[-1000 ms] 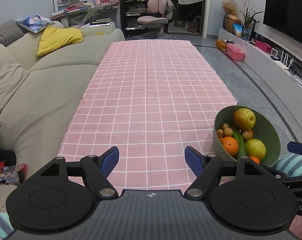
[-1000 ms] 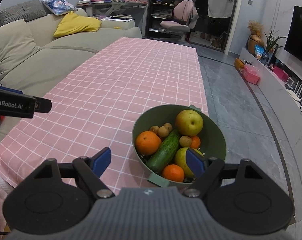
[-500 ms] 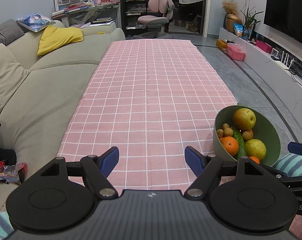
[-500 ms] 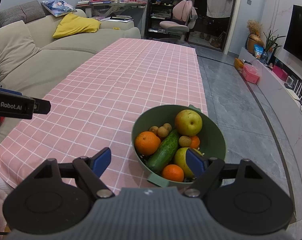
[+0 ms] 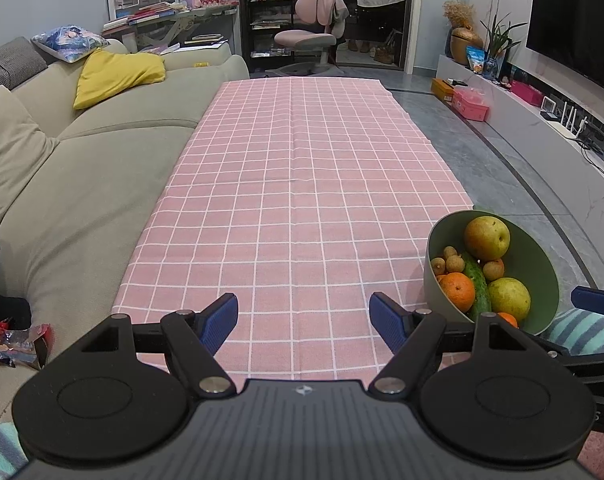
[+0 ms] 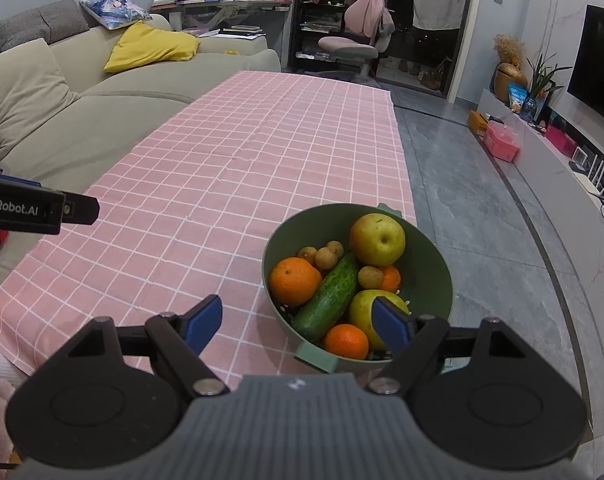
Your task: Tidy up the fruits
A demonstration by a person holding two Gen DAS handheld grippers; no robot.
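A green bowl [image 6: 429,264] [image 5: 541,264] sits near the right front corner of the pink checked tablecloth [image 6: 222,168] [image 5: 302,184]. In it lie two yellow-green pears [image 6: 377,239], a big orange [image 6: 294,281], a cucumber [image 6: 330,297], two smaller oranges [image 6: 346,341] and several small brown longans [image 6: 325,257]. My right gripper [image 6: 298,322] hovers open just in front of the bowl, with nothing between its blue pads. Over bare cloth to the bowl's left, my left gripper [image 5: 303,320] stands open and holds nothing.
A beige sofa [image 5: 70,168] with a yellow cushion [image 5: 118,74] runs along the cloth's left side. Grey floor [image 6: 481,200] and a low TV bench [image 5: 541,120] lie to the right. A pink chair [image 5: 309,36] stands beyond the far end.
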